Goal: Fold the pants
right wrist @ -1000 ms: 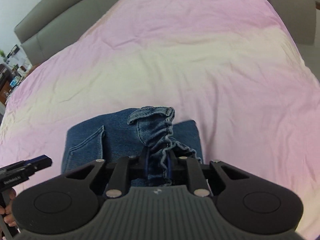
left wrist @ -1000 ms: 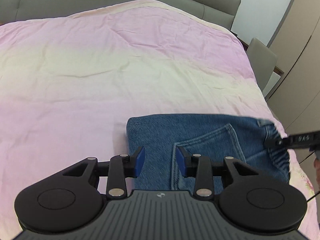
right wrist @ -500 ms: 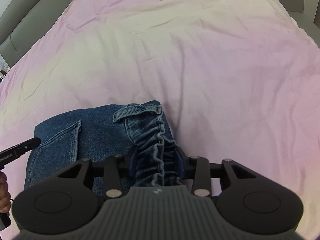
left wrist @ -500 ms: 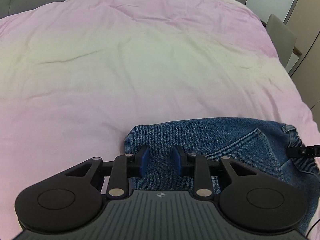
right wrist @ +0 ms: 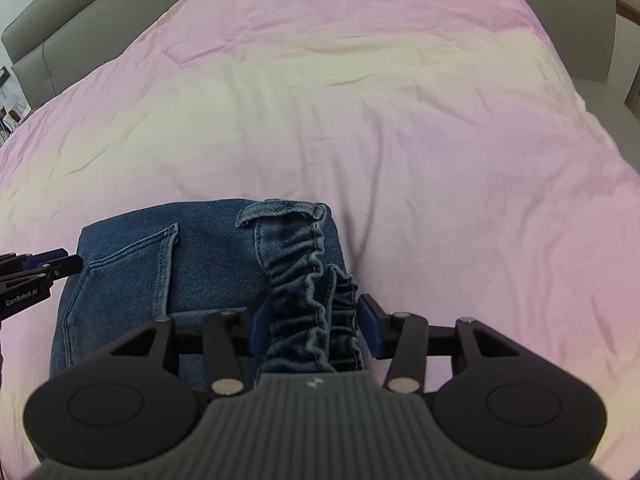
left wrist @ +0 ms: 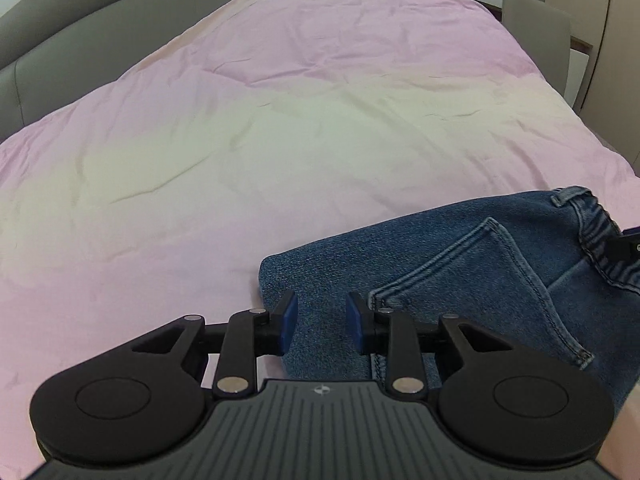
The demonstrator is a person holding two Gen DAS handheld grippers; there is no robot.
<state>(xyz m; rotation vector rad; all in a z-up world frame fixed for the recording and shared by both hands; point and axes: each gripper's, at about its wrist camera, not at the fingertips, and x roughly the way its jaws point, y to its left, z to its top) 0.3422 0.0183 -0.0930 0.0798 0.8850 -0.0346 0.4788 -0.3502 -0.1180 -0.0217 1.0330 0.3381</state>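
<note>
Left wrist view: the folded blue jeans (left wrist: 460, 280) lie on the pink and cream duvet (left wrist: 280, 140) of a bed, at the near right part of the cover. The left tool (left wrist: 322, 322) hovers over the jeans' left corner, angled down. Its blue pads stand partly apart with denim showing in the gap below them; they press on nothing. A back pocket (left wrist: 480, 280) lies to the right of the tool, and beyond it the gathered waistband (left wrist: 596, 236) with a belt loop. The tip of the right tool (left wrist: 626, 246) shows at the frame's right edge, at that waistband. Past the jeans the duvet is bare and wrinkled. A grey padded headboard (left wrist: 100, 20) runs behind it, and a grey chair (left wrist: 536, 28) stands beside the bed to the right.

Right wrist view: the right tool (right wrist: 314, 324) straddles the bunched elastic waistband (right wrist: 316, 300) at the jeans' right edge. Its jaws are opening; the ruffled cloth sits between the pads, and gaps show on both sides. The rest of the jeans (right wrist: 168, 264) spreads left of it, pocket up. The left tool (right wrist: 40, 272) reaches in from the frame's left edge to the jeans' far side. The headboard (right wrist: 60, 40) curves at the upper left.
</note>
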